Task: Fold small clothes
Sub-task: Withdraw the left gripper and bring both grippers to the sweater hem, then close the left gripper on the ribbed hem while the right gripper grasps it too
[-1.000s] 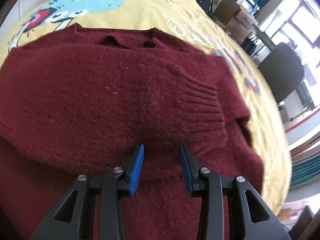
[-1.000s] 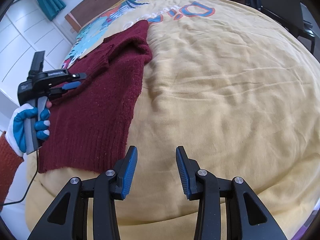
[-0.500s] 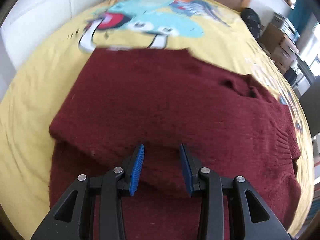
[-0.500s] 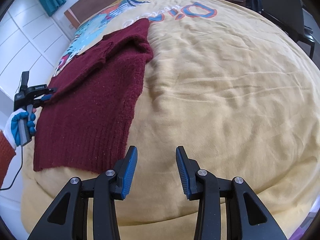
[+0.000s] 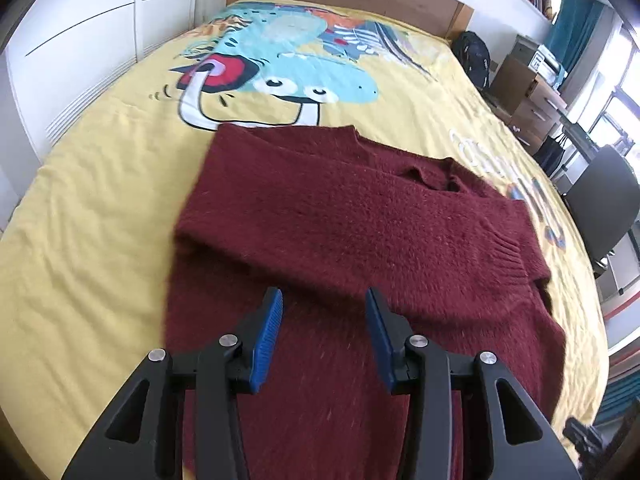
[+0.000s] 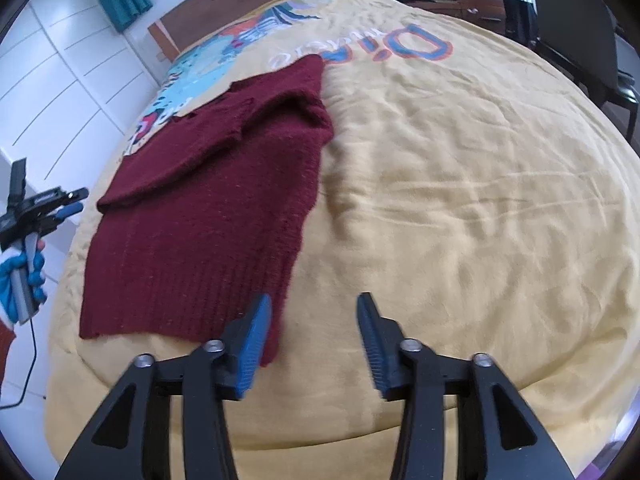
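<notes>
Maroon sweater (image 5: 360, 240) lies flat on the yellow bedspread (image 6: 460, 200), both sleeves folded across its chest. Left gripper (image 5: 323, 336) and right gripper (image 6: 312, 344), jaws just widening, empty; probably lining up for the hem fold.

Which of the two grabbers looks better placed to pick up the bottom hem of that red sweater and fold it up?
Probably the right gripper: it hangs open right at the sweater's near hem corner. The left gripper, also open and empty, is off past the bed's far side.
</notes>
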Demonstrator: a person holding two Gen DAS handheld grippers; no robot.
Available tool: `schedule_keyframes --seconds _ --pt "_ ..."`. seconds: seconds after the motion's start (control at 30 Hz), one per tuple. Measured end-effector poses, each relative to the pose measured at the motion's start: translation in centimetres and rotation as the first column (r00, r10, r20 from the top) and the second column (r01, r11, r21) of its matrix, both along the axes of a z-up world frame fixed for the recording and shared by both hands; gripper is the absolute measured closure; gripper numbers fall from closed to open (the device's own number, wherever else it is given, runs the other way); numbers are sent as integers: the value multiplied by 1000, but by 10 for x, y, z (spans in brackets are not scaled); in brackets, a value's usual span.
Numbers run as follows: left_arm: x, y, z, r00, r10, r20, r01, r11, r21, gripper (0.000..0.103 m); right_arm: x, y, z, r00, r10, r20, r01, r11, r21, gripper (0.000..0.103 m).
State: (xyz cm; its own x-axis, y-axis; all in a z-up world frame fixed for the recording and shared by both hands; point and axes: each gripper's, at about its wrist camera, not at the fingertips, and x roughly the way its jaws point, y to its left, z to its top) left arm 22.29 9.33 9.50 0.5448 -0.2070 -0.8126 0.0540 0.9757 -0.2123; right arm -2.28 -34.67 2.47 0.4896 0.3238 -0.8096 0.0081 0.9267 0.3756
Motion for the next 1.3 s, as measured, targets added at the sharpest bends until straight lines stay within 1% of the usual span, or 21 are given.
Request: schedule_keyframes --seconds 0.07,0.17,0.23,0.33,0.43,0.6,0.77,1.03,1.23,1.3 --pt "-17 12 8 1000 12 3 -12 1000 -5 64 -1 4 4 1000 16 13 -16 1000 6 52" --pt "-41 28 13 999 34 -6 -34 999 6 59 -3 11 8 999 32 25 -32 999 19 52" --pt "-57 41 14 998 59 -20 -59 998 19 48 -5 16 10 999 43 33 -44 999 29 52" --pt "-80 58 15 995 94 -33 -93 995 35 46 -8 22 11 997 63 37 -65 997 38 52" --pt "-100 71 13 991 121 -50 -120 992 26 46 -7 25 11 997 76 34 -78 996 40 52" --pt "-123 84 -7 981 160 -108 -162 987 -3 46 -5 23 11 996 80 32 -81 996 42 51" --pt "-132 80 -33 972 165 -167 -172 985 -29 46 0 24 8 996 84 17 -85 996 35 51" --pt "-125 69 -72 958 145 -246 -163 985 -56 46 16 36 -10 993 111 -27 -110 993 41 51" --pt "-121 66 -88 948 130 -289 -157 985 -69 46 29 42 -30 991 113 -72 -109 992 60 51" --pt "-121 65 -90 947 119 -299 -151 985 -86 46 31 43 -34 989 121 -79 -115 991 71 51"
